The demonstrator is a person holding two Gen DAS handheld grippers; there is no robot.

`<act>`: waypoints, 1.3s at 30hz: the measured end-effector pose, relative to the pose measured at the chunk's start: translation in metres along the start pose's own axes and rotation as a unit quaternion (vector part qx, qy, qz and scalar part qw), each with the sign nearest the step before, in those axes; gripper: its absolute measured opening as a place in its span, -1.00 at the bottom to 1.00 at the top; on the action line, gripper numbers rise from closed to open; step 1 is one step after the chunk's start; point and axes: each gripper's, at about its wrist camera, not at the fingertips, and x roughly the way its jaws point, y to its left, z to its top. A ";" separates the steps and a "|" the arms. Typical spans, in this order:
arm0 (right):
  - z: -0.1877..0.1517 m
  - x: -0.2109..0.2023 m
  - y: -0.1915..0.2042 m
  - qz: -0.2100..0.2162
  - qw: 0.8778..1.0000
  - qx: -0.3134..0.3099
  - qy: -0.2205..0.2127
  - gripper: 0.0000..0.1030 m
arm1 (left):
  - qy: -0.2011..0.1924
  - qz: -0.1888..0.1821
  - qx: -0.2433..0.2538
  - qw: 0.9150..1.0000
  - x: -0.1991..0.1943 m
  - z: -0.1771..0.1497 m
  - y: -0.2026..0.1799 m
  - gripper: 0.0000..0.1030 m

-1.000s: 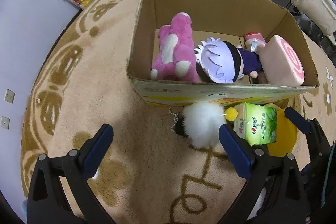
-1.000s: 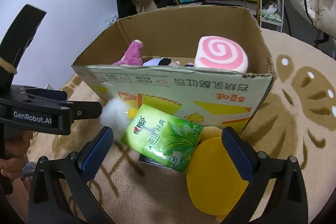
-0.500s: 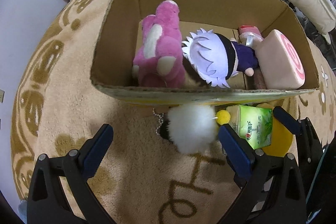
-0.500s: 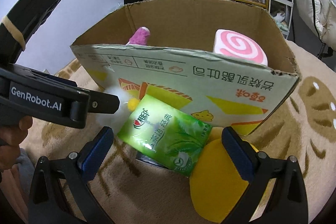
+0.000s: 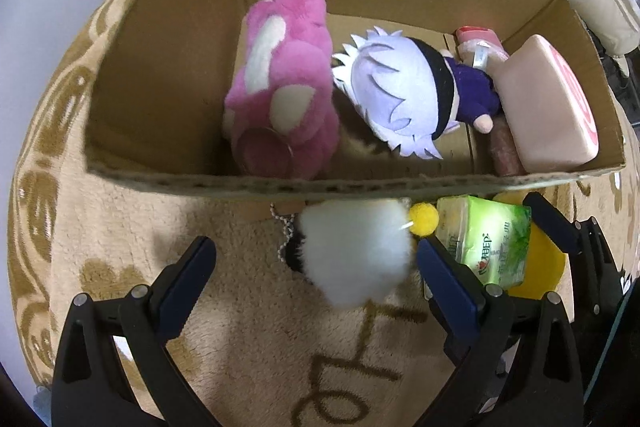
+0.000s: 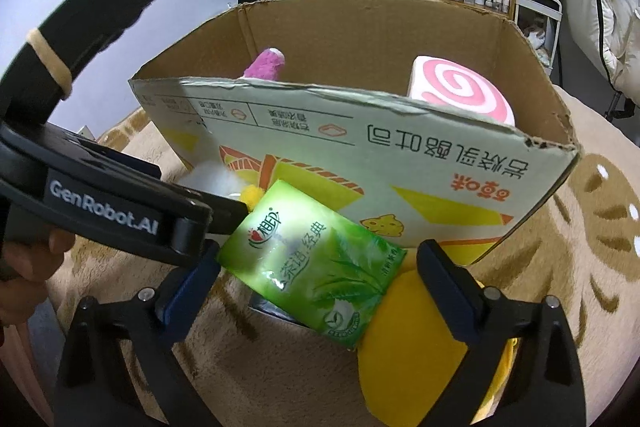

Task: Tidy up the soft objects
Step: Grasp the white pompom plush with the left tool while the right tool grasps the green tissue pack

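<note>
On a tan rug (image 5: 120, 227) lettered in brown, the left gripper (image 5: 314, 267), marked "GenRobot.AI", gapes around a white pompom (image 5: 356, 255). The right gripper (image 6: 318, 273) spreads wide around a green tissue pack (image 6: 316, 263) with Chinese print, gripping nothing. Both soft things lie beside the Chinese-printed cardboard box (image 6: 400, 147).

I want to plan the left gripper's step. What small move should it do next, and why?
Probably ease forward and close on the white fluffy pompom. The left gripper is open, the pompom lies on the rug between its fingers, outside the cardboard box.
</note>
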 end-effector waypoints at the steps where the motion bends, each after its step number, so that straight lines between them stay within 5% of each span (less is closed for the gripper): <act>1: 0.000 0.000 0.000 0.000 1.000 0.000 0.000 0.99 | 0.003 0.001 -0.001 1.000 0.002 0.001 0.000 0.94; 11: -0.001 0.003 0.002 -0.002 1.000 -0.007 0.003 0.95 | 0.014 0.004 -0.014 1.000 0.021 0.010 0.009 0.91; 16: -0.001 0.002 0.002 0.006 1.000 -0.009 0.005 0.83 | 0.027 -0.024 -0.029 0.999 0.027 0.008 0.011 0.74; 26: -0.002 -0.007 0.003 0.010 1.000 -0.014 0.001 0.82 | 0.014 -0.048 -0.040 0.998 0.028 0.007 0.018 -0.10; 39: -0.003 -0.028 0.002 0.002 1.000 -0.013 -0.018 0.81 | -0.032 -0.014 -0.031 0.999 -0.010 -0.011 0.024 -0.15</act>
